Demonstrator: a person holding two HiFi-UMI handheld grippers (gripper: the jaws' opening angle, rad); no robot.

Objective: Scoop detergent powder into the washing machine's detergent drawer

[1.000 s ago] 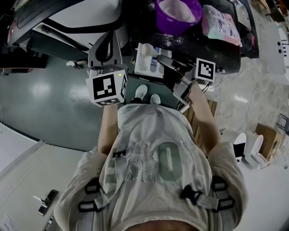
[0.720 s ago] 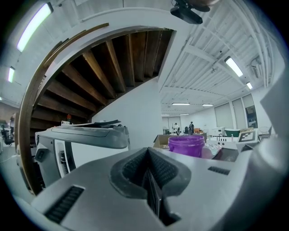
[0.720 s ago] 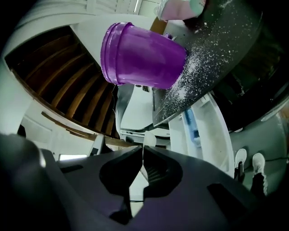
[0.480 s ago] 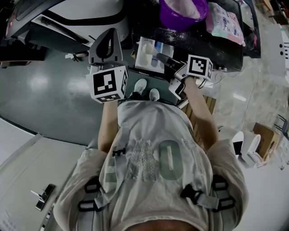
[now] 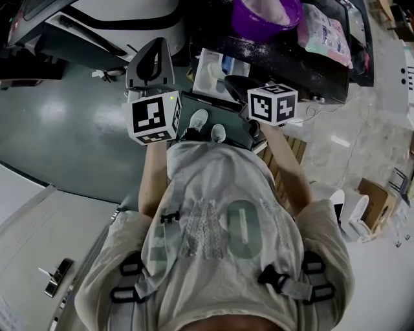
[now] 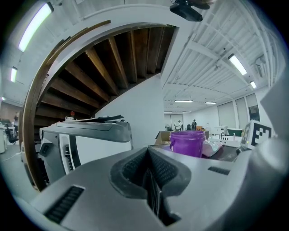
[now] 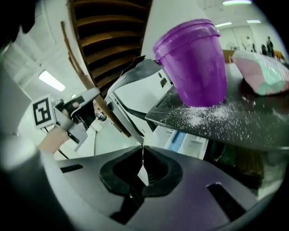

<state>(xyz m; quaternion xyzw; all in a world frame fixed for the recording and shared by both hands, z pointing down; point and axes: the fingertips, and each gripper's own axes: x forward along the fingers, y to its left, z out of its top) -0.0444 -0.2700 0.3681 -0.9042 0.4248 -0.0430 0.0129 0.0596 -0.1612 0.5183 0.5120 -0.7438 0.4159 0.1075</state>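
Head view, grippers: we see the left gripper [image 5: 150, 61] held up over the floor. The right gripper [image 5: 237, 83] points at the machine front.
Head view, drawer: the detergent drawer [image 5: 212, 72] is pulled out, white w/ a blue part, between the two grippers and just beside the right one.
Head view, supply: the purple tub [image 5: 259, 19] w/ pale powder [image 5: 266, 8] in it sits on the dark top [image 5: 304, 55], near a pink bag [image 5: 326, 35].
Left gripper view, jaws: pressed together, nothing betw. them. The tub is ahead and a white machine [image 6: 90, 135] is off to the left.
Right gripper view, jaws: clenched too and empty, aimed at the drawer under the top's edge.
Right gripper view, spill: loose grains [image 7: 203, 115] lie scattered on the top by the tub's foot.
Scoop: we can't spot one in any view.
Handling, powder: we judge it light, loose and quick to spill, so it wants slow, level carrying.
Handling, tub: prob. thin, stiff plastic and smooth. We'd pinch the rim, not the wall.
Handling, drawer: light plastic, open on top, so we'd tip the powder in from just above.
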